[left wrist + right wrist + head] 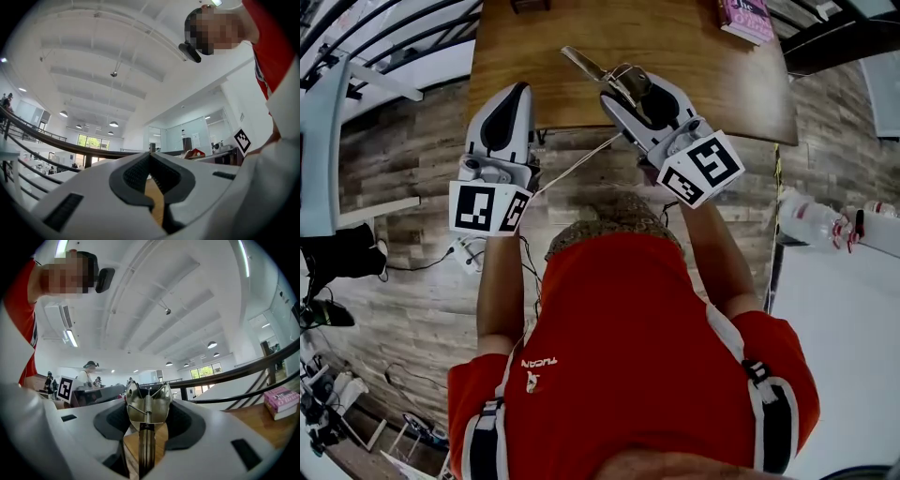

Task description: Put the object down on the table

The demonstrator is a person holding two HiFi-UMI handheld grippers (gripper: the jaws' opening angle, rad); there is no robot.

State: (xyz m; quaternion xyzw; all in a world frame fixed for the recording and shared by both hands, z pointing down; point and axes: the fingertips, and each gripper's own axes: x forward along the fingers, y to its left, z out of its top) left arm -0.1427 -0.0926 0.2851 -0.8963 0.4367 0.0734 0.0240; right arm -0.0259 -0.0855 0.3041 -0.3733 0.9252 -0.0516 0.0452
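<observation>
Two grippers sit at the near edge of the wooden table. Left gripper is clenched on nothing. Right gripper grasps a metal tool whose long axis runs from the jaws far and leftward, already over the table. Lowering probably comes next. Pink book lies far right, well apart.

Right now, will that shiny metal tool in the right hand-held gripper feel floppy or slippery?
Probably stiff: the metal tool holds its shape between the jaws of the right hand-held gripper. Its polished surface looks slippery. The spring down its middle suggests parts may move when squeezed.
</observation>
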